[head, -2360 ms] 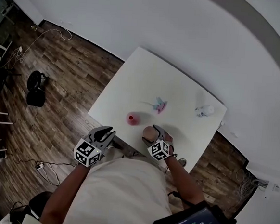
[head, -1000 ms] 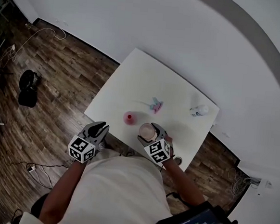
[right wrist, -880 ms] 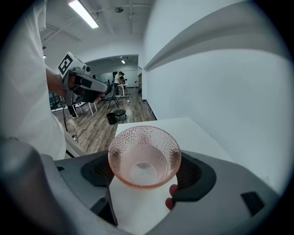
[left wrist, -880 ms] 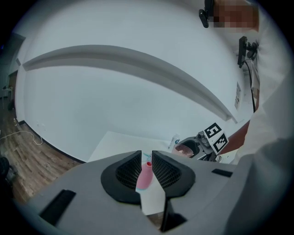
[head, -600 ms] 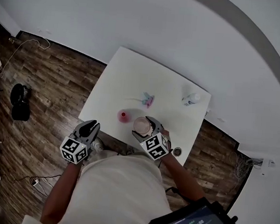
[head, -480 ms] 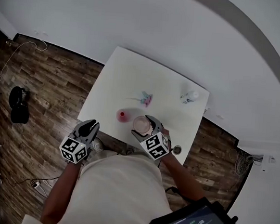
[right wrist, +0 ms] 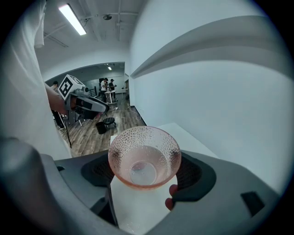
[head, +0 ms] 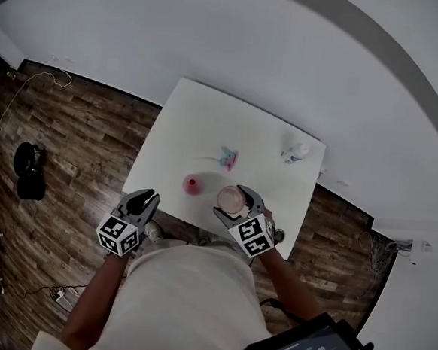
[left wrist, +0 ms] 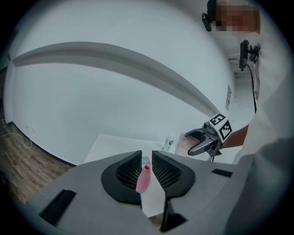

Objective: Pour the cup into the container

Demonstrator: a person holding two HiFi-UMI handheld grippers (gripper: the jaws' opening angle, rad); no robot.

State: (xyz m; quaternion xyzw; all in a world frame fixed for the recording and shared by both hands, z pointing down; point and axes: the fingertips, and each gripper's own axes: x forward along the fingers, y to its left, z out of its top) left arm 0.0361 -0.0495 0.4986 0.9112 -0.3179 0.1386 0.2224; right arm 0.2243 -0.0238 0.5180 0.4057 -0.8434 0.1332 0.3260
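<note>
**Right gripper view: wide cup meets a narrow target**

Right gripper (head: 236, 204) clamps the dimpled pink cup (right wrist: 144, 156) over the table (head: 208, 117), near its front edge. Left gripper (left wrist: 147, 166) hangs off the table, jaws a slit apart and empty. The pink container (head: 192, 184) stands near the cup. Its small mouth could let a fast pour spill. No print is legible.

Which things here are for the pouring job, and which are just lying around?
For the job: pink cup, held in the right gripper; pink container.
Just lying about: small colourful thing; small white bottle.
</note>
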